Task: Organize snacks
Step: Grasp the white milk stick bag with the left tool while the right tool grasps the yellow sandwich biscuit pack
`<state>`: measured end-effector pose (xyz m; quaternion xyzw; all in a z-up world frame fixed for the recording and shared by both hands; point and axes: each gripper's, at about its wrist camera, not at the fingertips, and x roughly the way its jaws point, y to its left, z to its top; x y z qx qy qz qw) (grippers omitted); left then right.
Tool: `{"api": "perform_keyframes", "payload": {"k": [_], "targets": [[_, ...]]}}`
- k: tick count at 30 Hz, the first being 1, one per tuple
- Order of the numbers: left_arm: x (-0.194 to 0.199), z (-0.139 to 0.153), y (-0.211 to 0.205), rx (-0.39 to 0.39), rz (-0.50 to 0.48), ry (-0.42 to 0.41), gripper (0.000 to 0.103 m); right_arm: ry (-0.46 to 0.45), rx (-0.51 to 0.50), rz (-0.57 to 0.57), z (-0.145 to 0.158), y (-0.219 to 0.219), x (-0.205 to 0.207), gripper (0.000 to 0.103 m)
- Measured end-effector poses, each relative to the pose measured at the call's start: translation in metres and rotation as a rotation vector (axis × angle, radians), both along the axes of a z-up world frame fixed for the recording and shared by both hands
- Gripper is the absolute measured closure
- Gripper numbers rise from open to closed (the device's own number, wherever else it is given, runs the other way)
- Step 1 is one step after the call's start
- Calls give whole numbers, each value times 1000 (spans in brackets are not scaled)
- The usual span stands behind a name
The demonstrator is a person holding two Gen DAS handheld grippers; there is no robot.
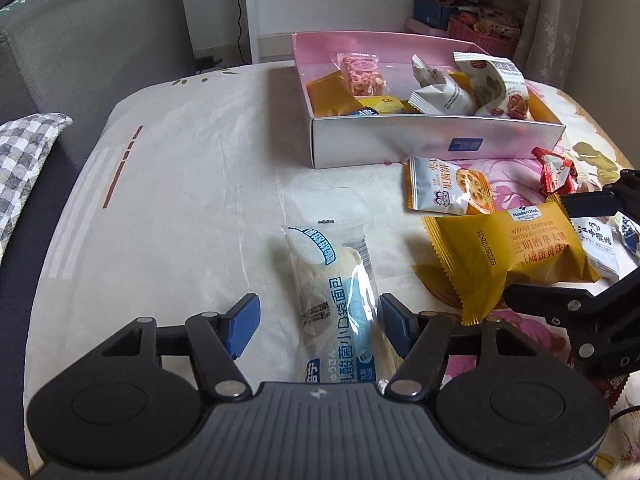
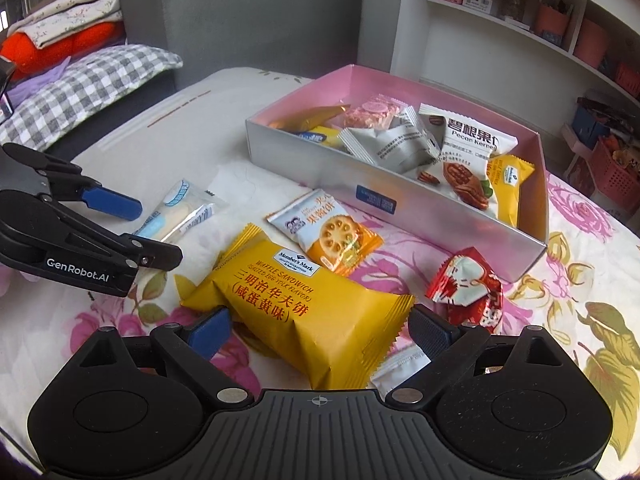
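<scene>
In the left wrist view, a grey checked pillow (image 1: 24,160) lies at the far left edge, beside the cream cloth (image 1: 180,208) that covers the surface. At lower centre the left gripper (image 1: 318,322) straddles a clear-wrapped bread roll (image 1: 340,300): its blue pads (image 1: 244,326) stand spread on either side of the packet, the right one at the wrapper's edge, the left one apart from it, so nothing is pinched. Above, at upper centre, a pink-lined box (image 1: 432,140) holds several snacks, a pink nougat bar (image 1: 362,74) and a pecan kernel packet (image 1: 500,88) among them. Just below the box lies a fruit-jam biscuit packet (image 1: 444,190), and below that a yellow waffle sandwich packet (image 1: 516,256).

In the right wrist view, the left gripper (image 2: 148,232) shows at the left edge over the bread roll (image 2: 176,212). The right gripper (image 2: 318,334) at lower centre sits around the waffle sandwich packet (image 2: 296,304), jaws spread wide; its left pad (image 2: 210,330) is at the wrapper's lower edge, but whether the pads press on it I cannot tell. To the right lies a red-and-white candy packet (image 2: 468,284), near the box (image 2: 440,216).
</scene>
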<state>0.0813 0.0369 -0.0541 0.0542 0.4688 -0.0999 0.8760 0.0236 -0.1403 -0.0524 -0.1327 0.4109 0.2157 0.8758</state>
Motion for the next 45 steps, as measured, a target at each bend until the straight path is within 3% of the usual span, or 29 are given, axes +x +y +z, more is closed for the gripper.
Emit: {"api": "perform_keyframes", "payload": {"k": [6,10,14,20,37,39,42,44,45], "targets": [[4,0,6,-1,26,-6,44,-22,-10,19,-2,4,4,7],[5,1,8,-3,41,-6,46,14,-22,8,-4,2,7,7],[5,1,7,-8,50,-10,48,91,77,4,2,0,7,7],[5,1,9,-18,61,-8,52,-1,-2,32,9,4,2,6],[5,3,9,-38,62,-2,72,-44,-41,131,-2,26,7,9],[5,4,9,-41,65,-4,73,-49,-41,132,-3,26,6,12],[6,4,9,-43,71,-3,75,-44,-36,129,-3,25,6,26],[6,4,9,-46,75,-4,78,-33,-27,128,-2,24,6,45],[6,5,10,-48,77,-3,81,-27,-21,129,-2,23,6,49]]}}
